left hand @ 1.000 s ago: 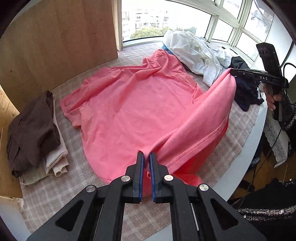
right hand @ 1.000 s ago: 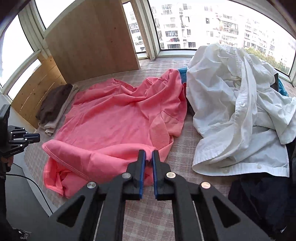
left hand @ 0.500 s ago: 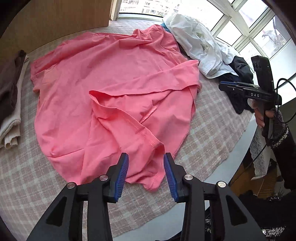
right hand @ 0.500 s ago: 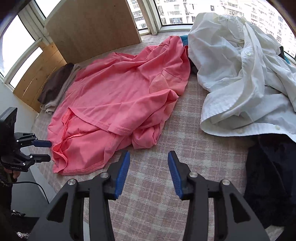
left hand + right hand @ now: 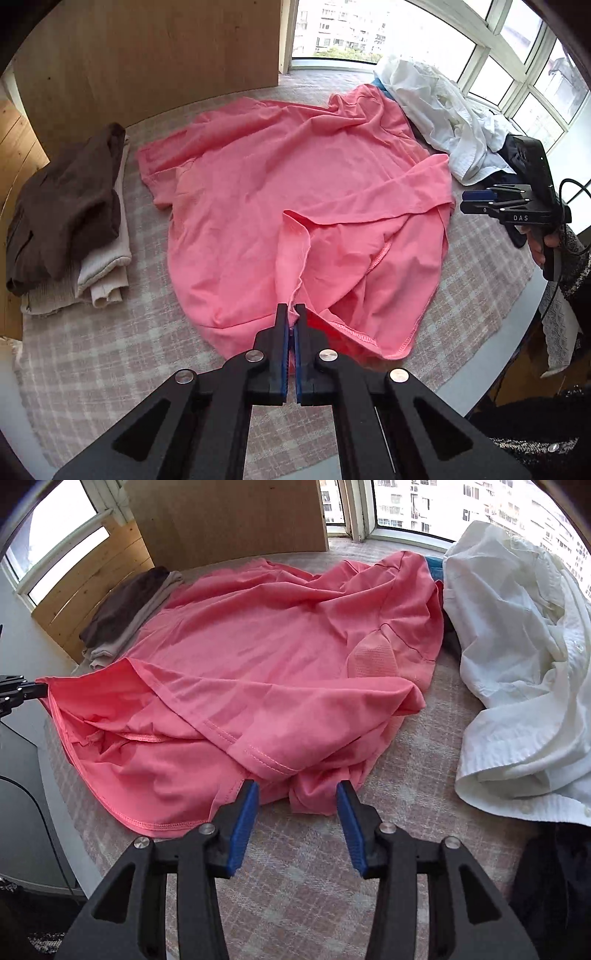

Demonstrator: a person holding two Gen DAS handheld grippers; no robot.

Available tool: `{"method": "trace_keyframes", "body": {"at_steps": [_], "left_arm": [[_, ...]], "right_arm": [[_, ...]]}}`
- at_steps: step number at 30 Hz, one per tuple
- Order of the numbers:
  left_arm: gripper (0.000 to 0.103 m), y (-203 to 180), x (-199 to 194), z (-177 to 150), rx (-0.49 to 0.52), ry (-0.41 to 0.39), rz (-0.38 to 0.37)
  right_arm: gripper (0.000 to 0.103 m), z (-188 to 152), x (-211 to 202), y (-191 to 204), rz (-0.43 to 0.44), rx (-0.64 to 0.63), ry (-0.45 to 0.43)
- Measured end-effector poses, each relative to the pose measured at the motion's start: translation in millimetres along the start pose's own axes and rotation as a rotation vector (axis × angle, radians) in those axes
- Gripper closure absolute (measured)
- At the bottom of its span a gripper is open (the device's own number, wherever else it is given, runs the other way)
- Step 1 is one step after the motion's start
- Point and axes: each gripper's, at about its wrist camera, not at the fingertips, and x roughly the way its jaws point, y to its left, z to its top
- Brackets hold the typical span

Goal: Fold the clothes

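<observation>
A pink shirt (image 5: pixel 295 184) lies spread and rumpled on the checked tablecloth (image 5: pixel 92 350), its near hem folded back over itself. My left gripper (image 5: pixel 291 314) is shut on a ridge of that hem, with pink cloth pinched between the blue pads. In the right wrist view the same gripper (image 5: pixel 37 690) shows at the far left, at the shirt's (image 5: pixel 258 646) corner. My right gripper (image 5: pixel 297 790) stands open low over the cloth, a bunched pink fold lying between its tips without the pads pressing on it. The left wrist view shows it (image 5: pixel 469 201) at the right, held by a hand.
A folded stack of brown and beige clothes (image 5: pixel 66 214) sits at the left by a wooden panel (image 5: pixel 147 55). A crumpled white shirt (image 5: pixel 517 646) and a dark garment (image 5: pixel 554 867) lie at the right. The table's rounded edge (image 5: pixel 498 350) runs along the near side.
Both grippers let go of the lifted pink hem, which fell onto the shirt. The left has shut again on a hem ridge. The right has sunk, open, around a bunched fold.
</observation>
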Motion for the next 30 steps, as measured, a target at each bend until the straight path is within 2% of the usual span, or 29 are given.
{"method": "trace_keyframes", "body": {"at_steps": [2,4,5,6,8,11,15,17,19,22,24,26,27,28,29,30], "left_arm": [[0.102,21.9,-17.8,-4.4,-0.035,-0.025,0.045],[0.102,39.6,-27.5,-11.0,-0.075,-0.04,0.053],[0.102,44.5,-28.2,-14.4,-0.084,-0.042,0.058],[0.102,48.5,-24.7,-17.1,-0.088,-0.041,0.066],[0.102,48.8,-21.8,-22.1,-0.093,-0.04,0.061],[0.102,47.2,-21.6,-28.9,-0.095,-0.042,0.055],[0.102,42.1,-43.9,-44.6,-0.078,-0.055,0.044],[0.102,38.6,-59.8,-56.1,-0.072,-0.061,0.039],[0.102,35.9,-74.4,-70.2,-0.075,-0.065,0.039],[0.102,37.7,-81.5,-91.0,-0.108,-0.047,0.023],[0.102,37.1,-71.0,-100.6,-0.112,-0.011,0.021],[0.102,34.6,-58.1,-108.3,-0.102,0.027,0.027],[0.102,32.8,-51.9,-110.7,-0.094,0.039,0.029],[0.102,31.3,-46.7,-112.5,-0.091,0.047,0.023],[0.102,29.6,-41.9,-114.3,-0.088,0.055,0.017],[0.102,27.8,-38.4,-115.9,-0.085,0.063,0.012]], "right_arm": [[0.06,8.5,9.3,2.6,-0.003,-0.014,-0.009],[0.063,17.6,15.2,-1.1,0.034,0.007,-0.016],[0.084,21.9,14.2,-5.1,0.051,0.037,-0.011],[0.095,25.9,12.5,-9.0,0.07,0.066,-0.008],[0.095,29.3,-7.3,-15.7,0.131,0.115,-0.044],[0.095,26.7,-53.0,-10.4,0.168,0.121,-0.075],[0.096,2.7,-122.3,5.5,0.204,0.096,-0.045],[0.095,-16.5,-153.5,14.0,0.208,0.08,-0.018],[0.095,-37.5,-173.2,16.8,0.167,0.092,-0.01],[0.095,-66.8,-159.1,6.9,0.078,0.133,0.072],[0.095,-79.6,-138.0,3.6,0.043,0.132,0.091],[0.091,-93.2,-120.2,6.3,0.034,0.124,0.099],[0.079,-100.9,-112.3,8.6,0.034,0.124,0.11],[0.073,-108.6,-104.3,11.0,0.034,0.123,0.121],[0.061,-116.2,-96.4,13.3,0.034,0.123,0.132],[0.057,-123.9,-88.4,15.6,0.034,0.123,0.143]]}}
